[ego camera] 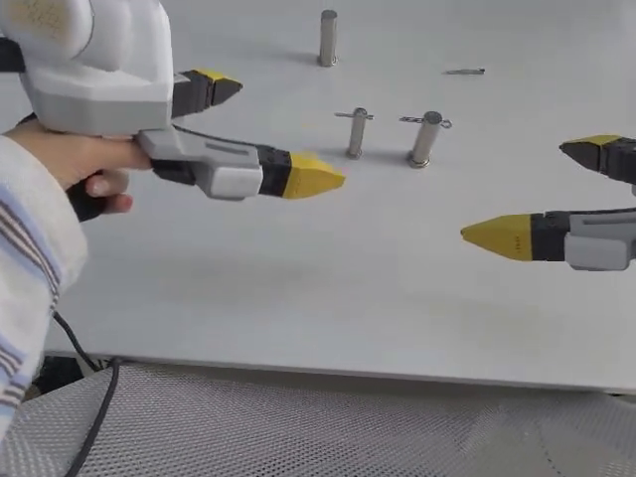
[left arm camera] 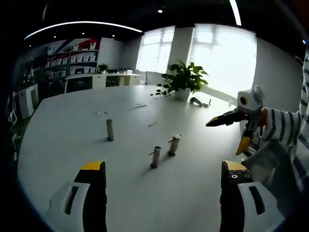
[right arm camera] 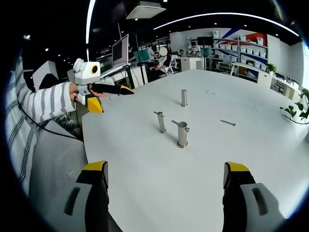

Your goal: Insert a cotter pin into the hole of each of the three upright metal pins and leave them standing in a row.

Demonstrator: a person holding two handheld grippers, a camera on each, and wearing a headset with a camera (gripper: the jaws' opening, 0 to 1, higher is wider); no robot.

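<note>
Three upright metal pins stand on the white table [ego camera: 298,268]. The far pin [ego camera: 328,38] [left arm camera: 110,129] [right arm camera: 184,97] has no cotter pin through it. The two nearer pins [ego camera: 357,132] [ego camera: 425,137] each carry a cotter pin through the top; they are also the thin pin [right arm camera: 161,122] and the thicker pin [right arm camera: 182,134]. A loose cotter pin [ego camera: 464,72] [right arm camera: 228,123] lies flat to the right. My left gripper [ego camera: 273,134] [left arm camera: 162,166] hovers open, left of the pins. My right gripper [ego camera: 517,191] [right arm camera: 166,166] is open too, to their right. Both hold nothing.
The table's near edge [ego camera: 328,373] runs across the front, with a grey mesh chair back [ego camera: 298,427] and a black cable [ego camera: 99,417] below it. A potted plant [left arm camera: 183,79] and small items [left arm camera: 198,101] sit at the table's far end.
</note>
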